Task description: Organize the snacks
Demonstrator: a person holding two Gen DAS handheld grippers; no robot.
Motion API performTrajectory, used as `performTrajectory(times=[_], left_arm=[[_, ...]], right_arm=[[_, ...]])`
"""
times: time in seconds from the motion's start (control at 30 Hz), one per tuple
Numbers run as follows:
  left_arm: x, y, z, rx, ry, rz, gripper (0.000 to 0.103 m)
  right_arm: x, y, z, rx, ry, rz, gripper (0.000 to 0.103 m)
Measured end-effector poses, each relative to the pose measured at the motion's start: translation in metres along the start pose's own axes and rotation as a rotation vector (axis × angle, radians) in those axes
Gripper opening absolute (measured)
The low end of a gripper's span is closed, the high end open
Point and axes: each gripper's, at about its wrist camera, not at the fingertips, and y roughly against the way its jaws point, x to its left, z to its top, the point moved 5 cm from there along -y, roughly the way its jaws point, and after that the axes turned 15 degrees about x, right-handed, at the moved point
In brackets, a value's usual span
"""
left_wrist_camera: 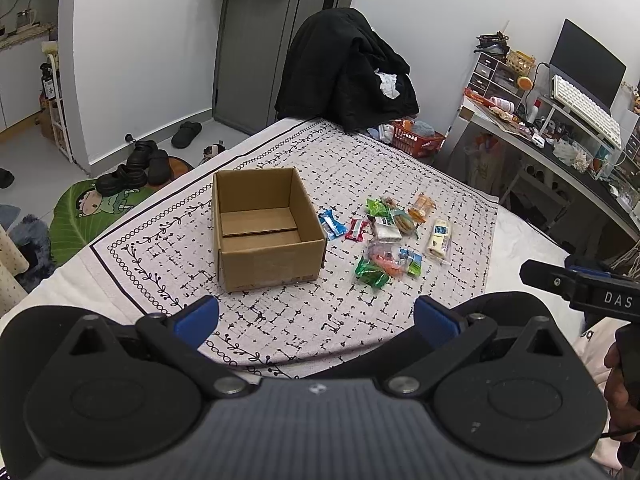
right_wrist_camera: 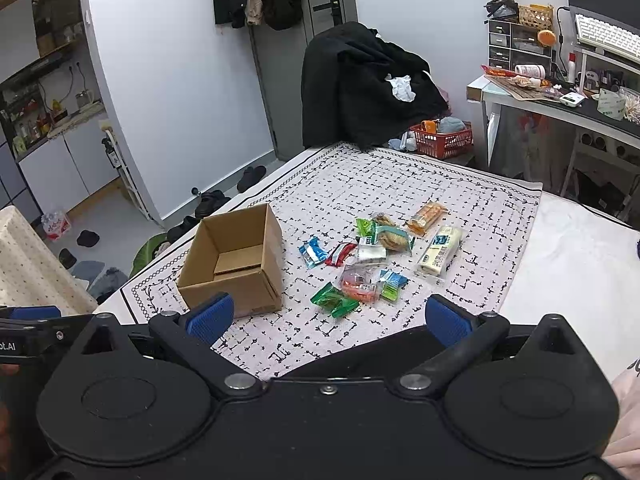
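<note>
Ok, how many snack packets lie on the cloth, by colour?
Green packets: 2
Blue packets: 2
Red packet: 1
Orange packets: 2
White or cream packets: 2
Clear biscuit packets: 2
Total: 11, roughly, since the pile overlaps.

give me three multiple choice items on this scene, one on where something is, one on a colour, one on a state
1. Where does the pile of wrapped snacks lie relative to the open brown cardboard box in the right wrist view?
A. inside it
B. to its right, on the patterned cloth
C. on the floor

2. What colour are the finger pads of the left gripper?
A. blue
B. red
C. yellow

3. What state is the box in?
A. taped shut
B. full of snacks
C. open, no snacks inside

Answers:
1. B, the packets sit on the cloth beside the box.
2. A, both pads show blue, as do those of the right gripper.
3. C, only bare bottom flaps are visible inside.
</note>
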Motion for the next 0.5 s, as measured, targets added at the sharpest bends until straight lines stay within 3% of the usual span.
performTrajectory(times=[0.5], left_arm=[[-0.0005, 0.0016, -0.0001, 0.000, -0.006, -0.009, 0.103]], right_arm=[[0.0011, 0.0023, 0.0023, -0.006, 0.002, -0.003, 0.103]])
